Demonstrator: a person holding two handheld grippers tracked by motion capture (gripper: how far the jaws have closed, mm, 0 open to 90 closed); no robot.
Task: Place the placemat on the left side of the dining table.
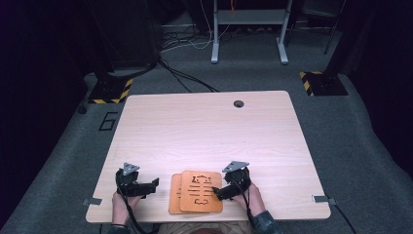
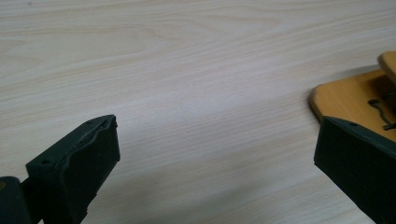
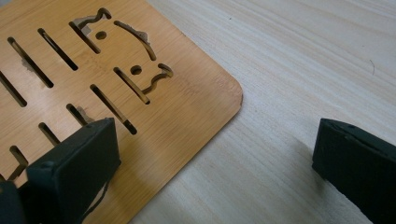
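High view shows two orange bamboo boards stacked near the front edge of the pale wooden bench (image 1: 204,122), the upper board (image 1: 200,190) lying skewed on the lower board (image 1: 174,194) so that a strip of the lower one sticks out on the left; the upper one is cut through with slots and curled shapes. Both boards run with their long axis from the person's side toward the far edge. The right hand-held gripper (image 1: 220,192) sits at the right edge of the upper board and is plainly the nearer of the two; in the right gripper view its jaws stand wide apart, one above the slotted board (image 3: 116,79) and the other over bare wood beyond the rounded corner, so the board's edge lies between them, and nothing is held. The left hand-held gripper (image 1: 155,184) rests just left of the stack, pointing toward it; its jaws are wide and empty as well, and in the left gripper view the lower board's corner (image 2: 345,98) shows just beyond the right-hand jaw. The likely next move is closing the right jaws on that edge.
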